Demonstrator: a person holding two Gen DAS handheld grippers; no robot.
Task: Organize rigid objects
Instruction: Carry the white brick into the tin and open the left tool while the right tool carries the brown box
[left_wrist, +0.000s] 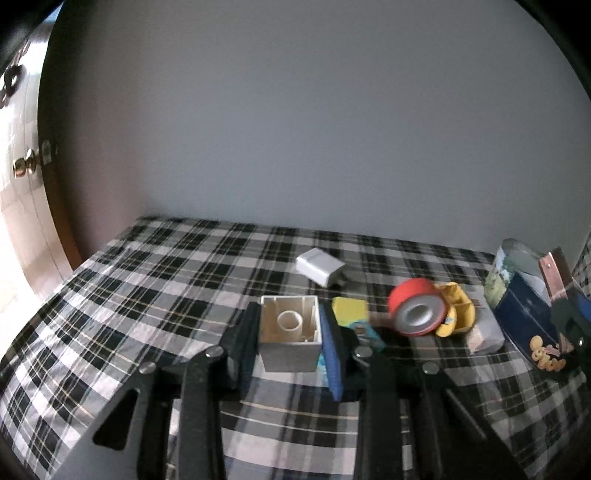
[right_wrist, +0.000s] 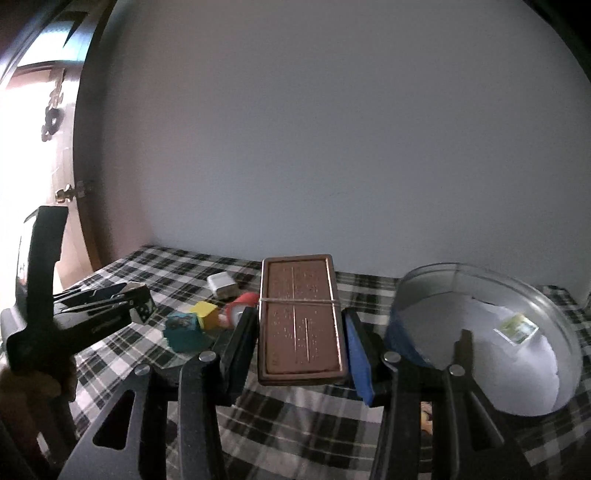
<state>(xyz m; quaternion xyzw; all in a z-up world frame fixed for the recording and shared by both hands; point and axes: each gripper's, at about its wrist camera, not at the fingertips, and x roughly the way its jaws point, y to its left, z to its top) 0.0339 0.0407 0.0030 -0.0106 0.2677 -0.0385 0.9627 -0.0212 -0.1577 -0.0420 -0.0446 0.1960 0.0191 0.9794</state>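
The left gripper clamps a hollow, square white plastic block between its pads, above the glossy plaid tablecloth; beyond its right jaw lie a red tape roll and a smooth white charger. The right gripper grips a flat brown rectangular case bound by a rubber band. Just right of its jaws sits a round metal tin, paper-lined.
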